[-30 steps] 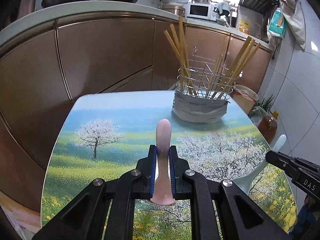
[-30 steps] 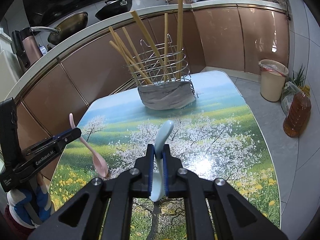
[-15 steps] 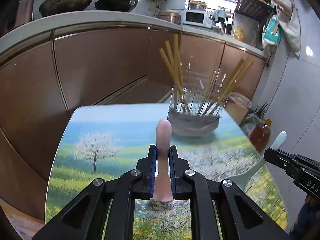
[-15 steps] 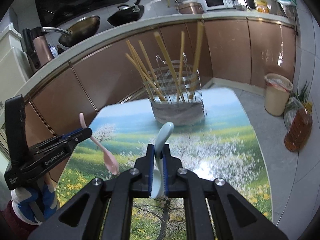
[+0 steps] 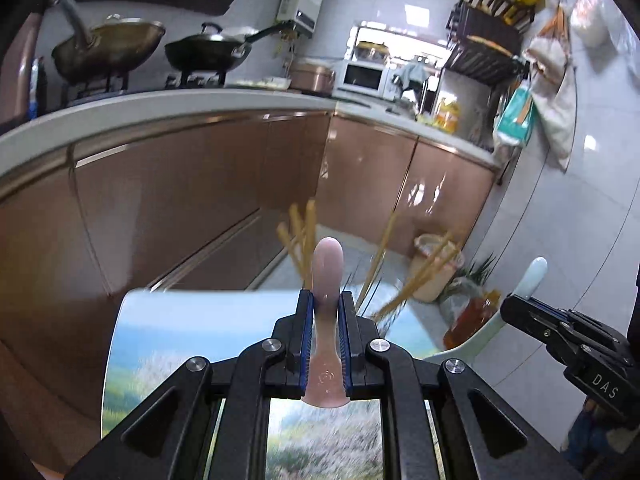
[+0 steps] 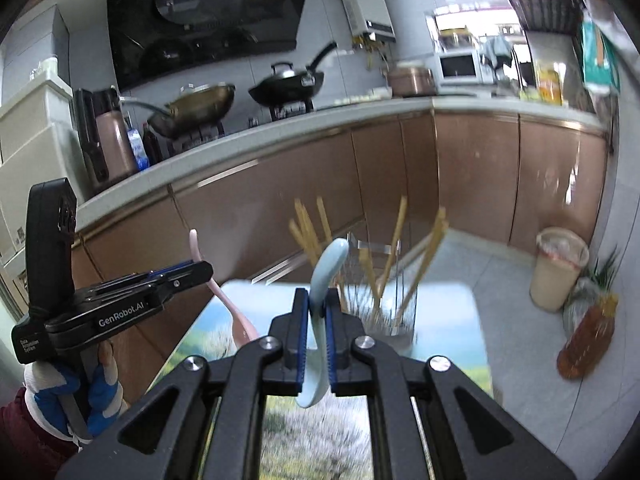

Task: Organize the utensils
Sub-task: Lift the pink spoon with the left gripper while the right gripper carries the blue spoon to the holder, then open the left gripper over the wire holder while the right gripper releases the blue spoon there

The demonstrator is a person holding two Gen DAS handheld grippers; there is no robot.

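Note:
My left gripper (image 5: 325,300) is shut on a pink spoon (image 5: 327,276), whose handle tip sticks up past the fingers. My right gripper (image 6: 316,300) is shut on a pale blue spoon (image 6: 328,264) in the same way. Both are held high above the table (image 5: 180,332) with the landscape print. Beyond them stands the wire utensil holder (image 6: 384,312) with several wooden chopsticks (image 6: 394,236) leaning out, blurred in both views. Each gripper shows in the other's view: the right gripper (image 5: 510,308) with the blue spoon (image 5: 534,276), the left gripper (image 6: 206,270) with the pink spoon (image 6: 236,308).
Brown kitchen cabinets (image 5: 192,200) curve round behind the table under a white counter with two woks (image 6: 284,84). On the floor to the right stand a beige bin (image 6: 558,272) and an oil bottle (image 6: 588,336). A gloved hand (image 6: 96,396) holds the left gripper.
Both grippers have risen with their spoons, so the table and the holder have dropped lower in both views and more of the counter and wall shows. The grips are unchanged.

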